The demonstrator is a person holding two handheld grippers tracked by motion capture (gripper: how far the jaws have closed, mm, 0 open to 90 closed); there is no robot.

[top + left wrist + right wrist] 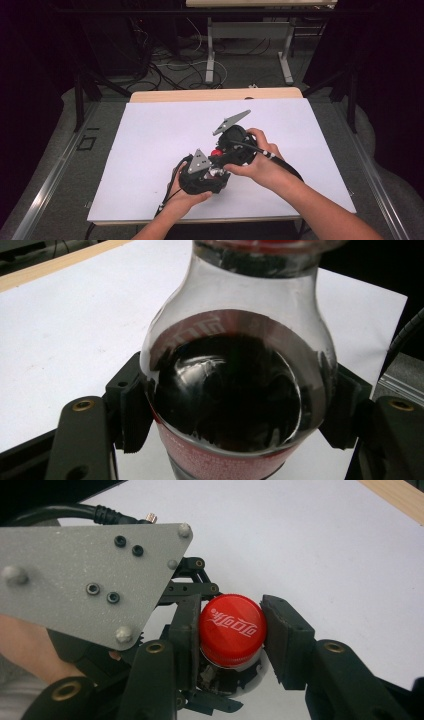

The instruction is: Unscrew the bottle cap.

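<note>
Black left tongs (235,405) are squeezing the round body of a bottle (235,390) with dark drink inside, one pad on each side. The right tongs (231,630) are pinching the bottle's red cap (232,627) from above, both pads pressing on it. The bottle is standing between the two hands, near the middle of the white worktop (150,135). The person's right hand (260,162) is holding its tool just past the left hand (187,192).
</note>
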